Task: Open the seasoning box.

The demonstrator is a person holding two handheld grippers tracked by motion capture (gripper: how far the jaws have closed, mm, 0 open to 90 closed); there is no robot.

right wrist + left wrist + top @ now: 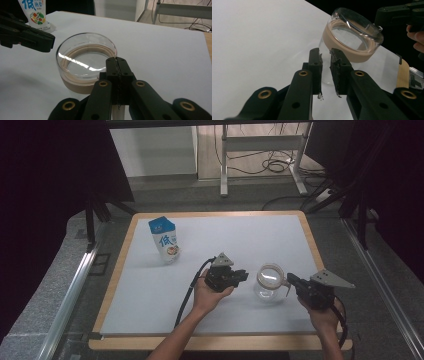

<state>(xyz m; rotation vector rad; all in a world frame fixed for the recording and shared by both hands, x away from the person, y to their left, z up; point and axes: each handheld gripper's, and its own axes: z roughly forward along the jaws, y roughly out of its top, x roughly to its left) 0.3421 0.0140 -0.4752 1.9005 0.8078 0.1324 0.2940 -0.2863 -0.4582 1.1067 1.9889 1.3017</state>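
Observation:
A clear glass jar [270, 282] with a glass lid and a tan seal ring stands on the white table mat [150, 290], right of centre. My left gripper [243, 274] lies just left of the jar; in the left gripper view [325, 53] its jaws stand a narrow gap apart with nothing between them, and the jar [352, 42] is right behind. My right gripper [290, 280] comes in from the jar's right. Its jaws [116, 60] are pressed together at the near rim of the jar lid [85, 62]; whether they pinch anything I cannot tell.
A white and blue pouch [164, 239] with printed characters stands at the mat's back left. The table's wooden edge [220, 342] runs along the front. Beyond the table are a desk frame [260, 145] and floor cables. Dark curtains hang on both sides.

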